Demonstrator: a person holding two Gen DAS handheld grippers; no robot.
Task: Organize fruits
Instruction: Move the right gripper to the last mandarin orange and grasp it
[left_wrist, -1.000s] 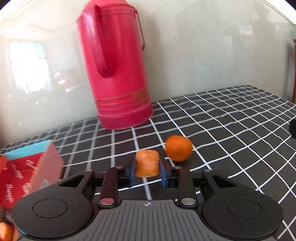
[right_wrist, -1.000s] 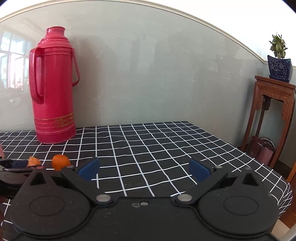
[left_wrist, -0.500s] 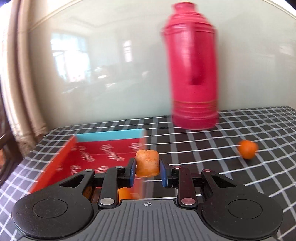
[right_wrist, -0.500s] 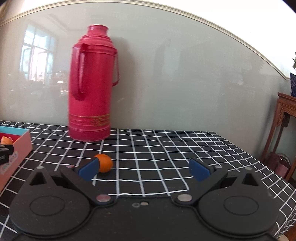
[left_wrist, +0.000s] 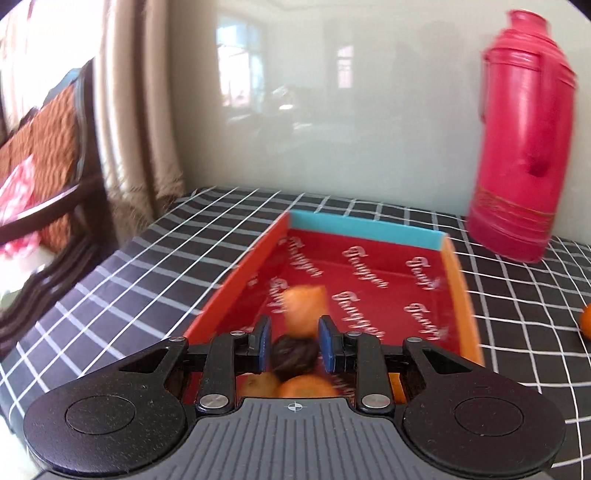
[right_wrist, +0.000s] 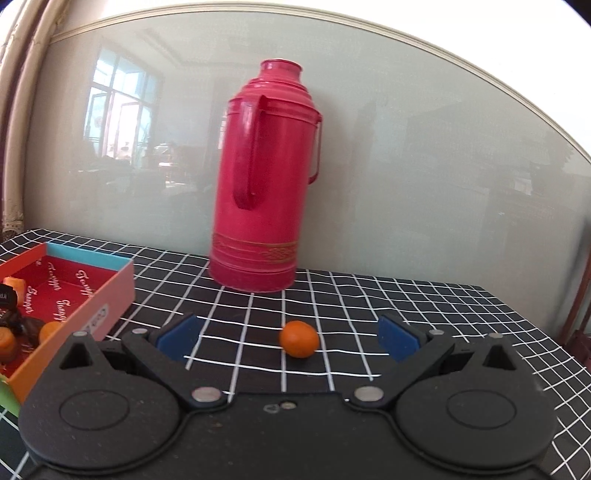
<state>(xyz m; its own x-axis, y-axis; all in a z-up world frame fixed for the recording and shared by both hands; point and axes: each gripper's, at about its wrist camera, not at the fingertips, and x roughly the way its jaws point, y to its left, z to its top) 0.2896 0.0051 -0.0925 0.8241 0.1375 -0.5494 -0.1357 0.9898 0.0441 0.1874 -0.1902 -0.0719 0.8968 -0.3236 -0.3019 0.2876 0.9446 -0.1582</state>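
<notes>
step: drop into red box | left gripper jaws opening, orange piece leaving pads | right gripper spread wide, empty | next: centre on tangerine, mid-frame

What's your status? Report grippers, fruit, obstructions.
Left gripper opening over the red box, orange piece dropping free. Right gripper open, lined up on the loose orange. Nothing between them.
</notes>
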